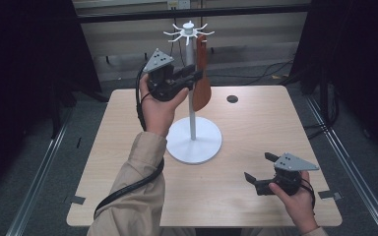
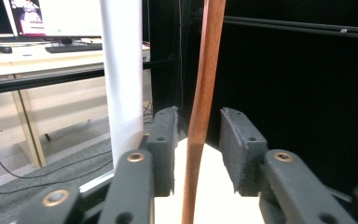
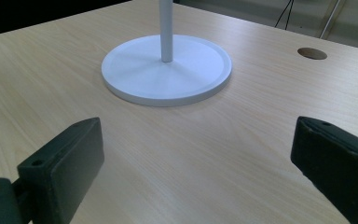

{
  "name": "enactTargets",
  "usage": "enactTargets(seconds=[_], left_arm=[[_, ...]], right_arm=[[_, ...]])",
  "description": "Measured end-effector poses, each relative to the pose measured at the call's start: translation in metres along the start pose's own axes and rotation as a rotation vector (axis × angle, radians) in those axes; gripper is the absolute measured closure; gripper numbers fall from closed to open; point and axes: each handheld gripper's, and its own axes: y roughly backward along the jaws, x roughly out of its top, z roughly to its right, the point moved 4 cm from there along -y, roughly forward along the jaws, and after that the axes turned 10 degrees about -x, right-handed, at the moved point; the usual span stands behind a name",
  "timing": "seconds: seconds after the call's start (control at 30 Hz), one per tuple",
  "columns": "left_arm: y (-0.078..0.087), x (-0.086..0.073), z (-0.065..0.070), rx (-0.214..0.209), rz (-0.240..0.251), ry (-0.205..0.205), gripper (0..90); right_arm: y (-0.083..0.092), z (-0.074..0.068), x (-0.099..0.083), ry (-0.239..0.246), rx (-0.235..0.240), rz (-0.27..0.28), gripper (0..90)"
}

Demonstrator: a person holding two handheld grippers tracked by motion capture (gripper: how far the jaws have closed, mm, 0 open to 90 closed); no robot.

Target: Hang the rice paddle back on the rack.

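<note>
Here we have the left tool (image 1: 193, 77) up in the upper middle of the high view, jaws straddling the wooden spatula (image 1: 202, 81) that hangs from the white rack (image 1: 193, 113). In the left gripper view the spatula handle (image 2: 200, 112) runs top to bottom through the centre of frame, long axis vertical, sitting between the two pads with a visible gap on each side, so we read the left tool as parted and not pinching it. The rack's pole (image 2: 122, 79) stands just left of the handle in that view. The right tool (image 1: 258, 169) sits low at the lower right of the high view, jaws wide apart over bare bench (image 1: 236, 123), holding nothing, well apart from the spatula. We judge the left hand is the nearer one; the next move turns on that vertical handle
</note>
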Motion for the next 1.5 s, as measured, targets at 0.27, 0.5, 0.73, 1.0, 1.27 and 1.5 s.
enactTargets(seconds=[0.27, 0.5, 0.73, 1.0, 1.27, 1.5], left_arm=[[0.006, -0.006, 0.002, 0.009, -0.023, -0.002, 46.2], [0.011, -0.012, 0.002, 0.030, -0.025, 0.001, 31.7], [0.017, -0.022, 0.002, 0.048, -0.040, 0.009, 24.2], [0.024, -0.030, 0.002, 0.055, -0.035, 0.008, 15.3], [0.031, -0.041, -0.001, 0.063, -0.048, 0.009, 11.0], [0.035, -0.050, -0.001, 0.067, -0.055, 0.017, 10.3]], right_arm=[[0.000, -0.001, 0.000, 0.002, -0.005, -0.001, 2.2], [-0.001, -0.001, 0.000, 0.000, -0.004, -0.001, 2.2], [0.000, -0.002, 0.001, 0.001, -0.002, 0.000, 2.2], [0.001, 0.000, 0.001, -0.003, -0.008, 0.004, 2.2], [0.000, -0.001, 0.000, 0.005, -0.002, -0.001, 2.2], [0.000, 0.000, -0.001, 0.001, -0.001, -0.001, 2.2]])
